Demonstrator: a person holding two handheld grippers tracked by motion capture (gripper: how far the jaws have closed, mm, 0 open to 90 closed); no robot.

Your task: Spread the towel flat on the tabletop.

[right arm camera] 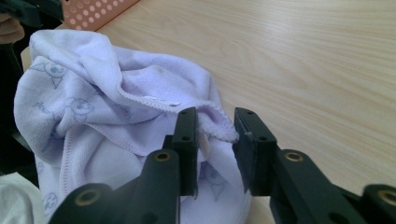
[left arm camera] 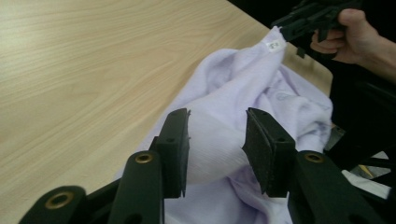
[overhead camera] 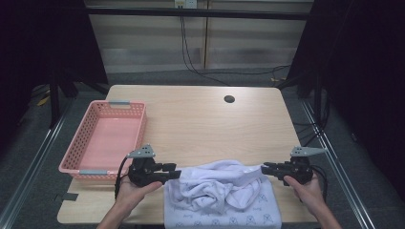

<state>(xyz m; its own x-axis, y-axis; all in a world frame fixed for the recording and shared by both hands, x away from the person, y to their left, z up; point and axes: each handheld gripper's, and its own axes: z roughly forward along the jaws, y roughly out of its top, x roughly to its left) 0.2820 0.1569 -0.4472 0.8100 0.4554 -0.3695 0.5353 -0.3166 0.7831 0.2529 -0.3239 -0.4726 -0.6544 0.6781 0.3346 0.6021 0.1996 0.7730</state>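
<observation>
A pale lavender towel (overhead camera: 219, 193) with a faint printed pattern lies bunched at the table's front edge, partly hanging over it. My left gripper (overhead camera: 177, 172) is at the towel's left end; in the left gripper view a thick fold of towel (left arm camera: 217, 144) fills the gap between its jaws (left arm camera: 217, 151), which are shut on it. My right gripper (overhead camera: 263, 168) is at the right end, and its jaws (right arm camera: 215, 140) pinch the hemmed corner of the towel (right arm camera: 215, 128). The left gripper view shows that corner held up off the table by the right gripper (left arm camera: 285, 29).
A pink mesh basket (overhead camera: 76, 160) with nothing in it stands at the table's left side, close behind my left gripper. A cable hole (overhead camera: 229, 99) sits near the far edge. Bare wood (overhead camera: 205, 129) spreads behind the towel.
</observation>
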